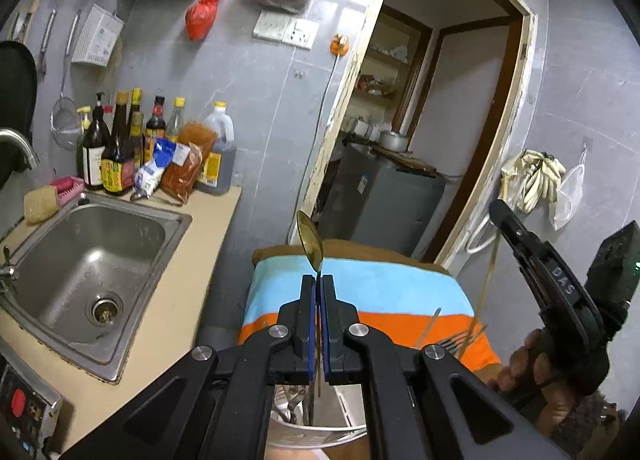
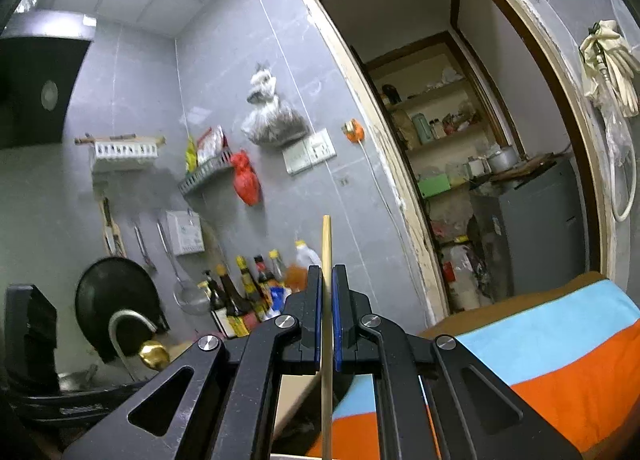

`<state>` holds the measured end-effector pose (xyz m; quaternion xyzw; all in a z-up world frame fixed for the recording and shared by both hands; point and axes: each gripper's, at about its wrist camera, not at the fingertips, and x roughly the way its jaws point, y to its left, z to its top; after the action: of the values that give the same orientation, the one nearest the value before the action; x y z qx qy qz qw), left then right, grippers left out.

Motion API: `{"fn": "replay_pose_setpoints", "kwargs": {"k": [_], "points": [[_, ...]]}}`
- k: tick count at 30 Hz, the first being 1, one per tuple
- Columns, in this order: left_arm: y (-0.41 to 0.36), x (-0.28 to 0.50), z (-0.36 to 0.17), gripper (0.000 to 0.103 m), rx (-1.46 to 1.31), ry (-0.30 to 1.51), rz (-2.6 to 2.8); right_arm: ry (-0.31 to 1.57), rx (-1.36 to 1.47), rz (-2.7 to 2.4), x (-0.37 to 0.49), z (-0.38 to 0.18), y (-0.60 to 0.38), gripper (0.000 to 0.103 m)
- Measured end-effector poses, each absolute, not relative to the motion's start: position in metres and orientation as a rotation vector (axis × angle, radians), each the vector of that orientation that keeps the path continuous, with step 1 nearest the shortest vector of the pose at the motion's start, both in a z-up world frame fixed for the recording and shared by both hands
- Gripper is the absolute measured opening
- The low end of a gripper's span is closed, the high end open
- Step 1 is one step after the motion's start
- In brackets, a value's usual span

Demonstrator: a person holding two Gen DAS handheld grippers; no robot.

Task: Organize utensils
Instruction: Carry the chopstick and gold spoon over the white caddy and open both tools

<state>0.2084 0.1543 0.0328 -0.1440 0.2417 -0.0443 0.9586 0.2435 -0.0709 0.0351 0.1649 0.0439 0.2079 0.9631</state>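
Left gripper (image 1: pixel 319 280) clamps spoon (image 1: pixel 310 238), right gripper (image 2: pixel 327 272) clamps chopstick (image 2: pixel 327 244), striped towel (image 1: pixel 360 292), sink (image 1: pixel 92 244) w/ grey tile walls

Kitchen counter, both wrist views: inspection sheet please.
Surface: beige counter with steel sink; striped towel on a raised surface beside it.
Job's things: spoon, bowl up; wooden chopstick; fork and more utensils in a metal container.
Clutter: sauce bottles, sponge, snack bags.
Grippers: left hand-held gripper shut on spoon; right hand-held gripper shut on wooden chopstick.
Cables: white cord down the wall from an orange hook.
Surroundings: grey tiled wall, open doorway to a storeroom with shelves, hanging bags.
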Motion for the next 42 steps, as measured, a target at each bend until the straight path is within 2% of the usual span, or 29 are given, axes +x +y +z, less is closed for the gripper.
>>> {"fn": "replay_pose_setpoints", "kwargs": {"k": [11,18,33,36,38,42], "points": [[0.147,0.218,-0.002,0.003,-0.249,0.552,-0.11,0.134,0.319,0.37,0.252,0.008,-0.069,0.005],[0.143,0.218,-0.006,0.003,-0.239,0.563,-0.118,0.123,0.329,0.36,0.255,0.011,-0.07,0.005],[0.136,0.215,-0.012,0.003,-0.226,0.606,-0.132,0.233,0.244,0.364,0.245,0.004,-0.068,0.005],[0.135,0.214,-0.013,0.007,-0.225,0.622,-0.133,0.243,0.236,0.361,0.239,0.005,-0.072,0.008],[0.135,0.213,-0.014,0.019,-0.236,0.625,-0.139,0.246,0.231,0.355,0.235,0.007,-0.075,0.016],[0.135,0.207,-0.01,0.034,-0.248,0.596,-0.144,0.241,0.223,0.345,0.225,0.012,-0.081,0.023]]}}
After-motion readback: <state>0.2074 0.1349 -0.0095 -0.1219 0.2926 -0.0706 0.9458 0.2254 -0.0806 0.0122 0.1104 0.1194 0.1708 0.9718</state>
